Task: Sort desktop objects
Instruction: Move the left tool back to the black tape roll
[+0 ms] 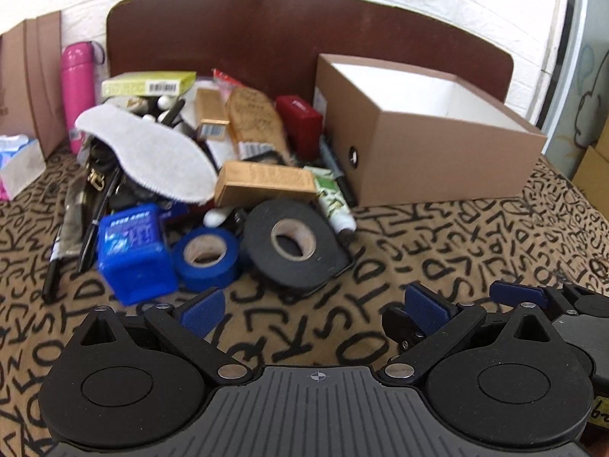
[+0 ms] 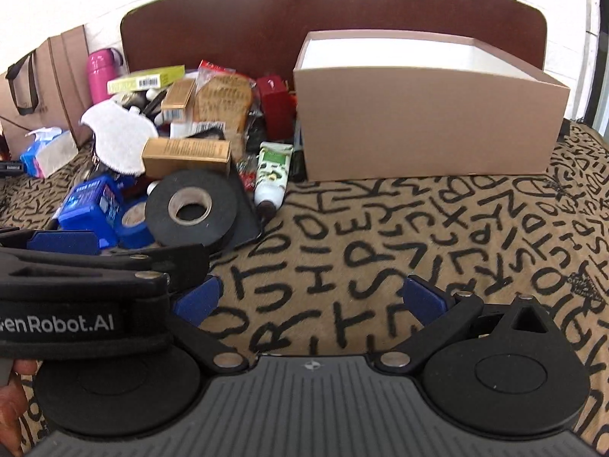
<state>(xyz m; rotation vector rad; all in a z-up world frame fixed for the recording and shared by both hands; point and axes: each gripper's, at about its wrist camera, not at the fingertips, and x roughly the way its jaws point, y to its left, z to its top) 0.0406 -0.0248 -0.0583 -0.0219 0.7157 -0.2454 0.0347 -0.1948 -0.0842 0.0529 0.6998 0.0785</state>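
A heap of desk items lies left of an open brown box (image 1: 426, 137) (image 2: 426, 114). At its front are a black tape roll (image 1: 293, 243) (image 2: 190, 209), a blue tape roll (image 1: 207, 255) (image 2: 133, 224), a blue plastic box (image 1: 133, 251) (image 2: 89, 205), a gold carton (image 1: 264, 182) (image 2: 186, 154), a white insole (image 1: 148, 152) (image 2: 118, 133) and a green tube (image 1: 335, 202) (image 2: 272, 171). My left gripper (image 1: 314, 308) is open and empty, short of the tape rolls. My right gripper (image 2: 310, 301) is open and empty over the cloth, right of the heap.
A letter-printed cloth (image 1: 437, 251) (image 2: 380, 236) covers the table. A pink bottle (image 1: 78, 87) (image 2: 99, 72), a paper bag (image 2: 45, 83) and a tissue pack (image 1: 19, 163) (image 2: 45, 148) stand at the far left. A dark board (image 1: 285, 34) backs the heap. The left gripper's body (image 2: 83, 289) crosses the right view's lower left.
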